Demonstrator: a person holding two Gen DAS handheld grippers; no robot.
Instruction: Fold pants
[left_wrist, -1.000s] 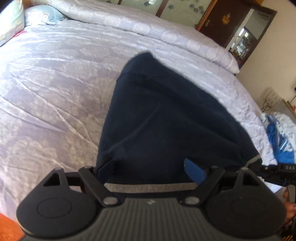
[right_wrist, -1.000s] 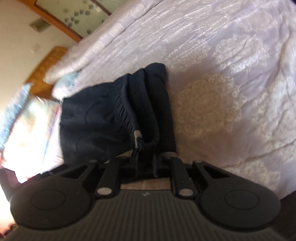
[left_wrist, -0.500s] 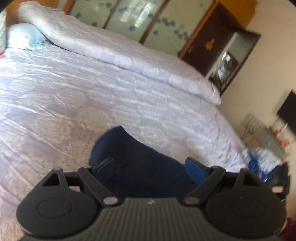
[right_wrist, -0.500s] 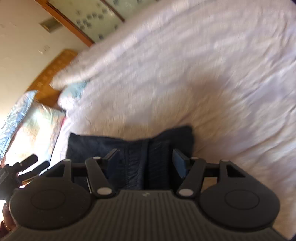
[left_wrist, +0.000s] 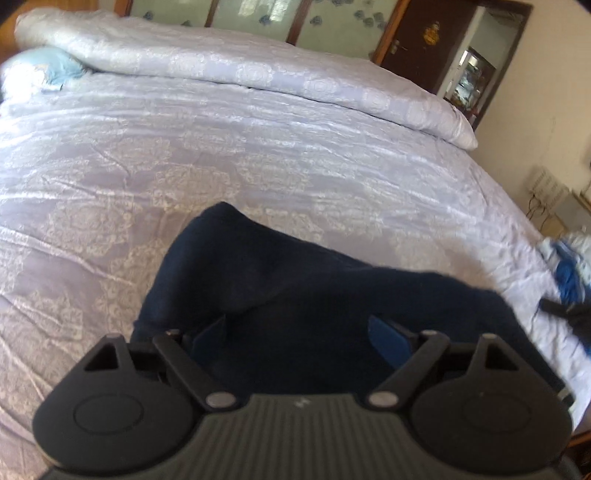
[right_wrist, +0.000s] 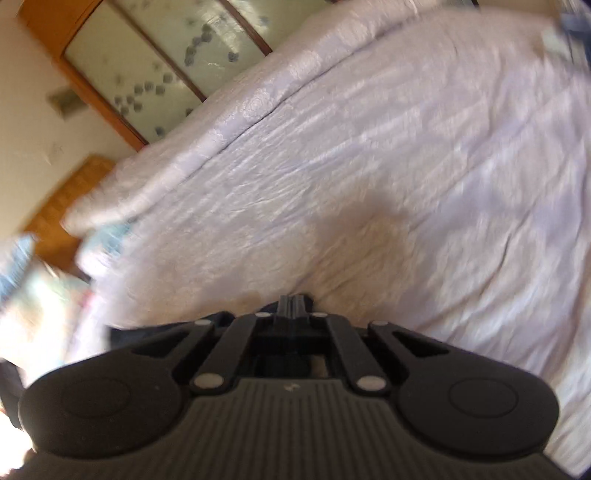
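Left gripper hangs over the near part of the pants, jaws spread wide & opening a bit more; blue pads sit either side of the dark cloth w/ clear gaps, nothing pinched. Right gripper has its jaws fully together, tips meeting at the centre, nothing visibly clamped between them. A sliver of dark fabric shows just beneath & left of those tips, but can't tell if it touches; that view is motion-blurred.

Pants: navy, folded into a compact bundle, lying flat on the bedspread near the bed's near edge. In the left wrist view the bundle's long axis runs roughly left-right across the frame, slanting from a rounded corner at upper left down toward the lower right. That rounded corner points away from the camera, toward the middle of the bed. A soft crease runs across the top layer. Can't tell which end is the waistband.

Bedspread is pale lilac w/ a white medallion pattern, wrinkled. Rolled quilt lies along the far side of the bed, well apart from the pants. Blue & white cloth sits at the right edge of the bed, near the bundle's right end, not touching.
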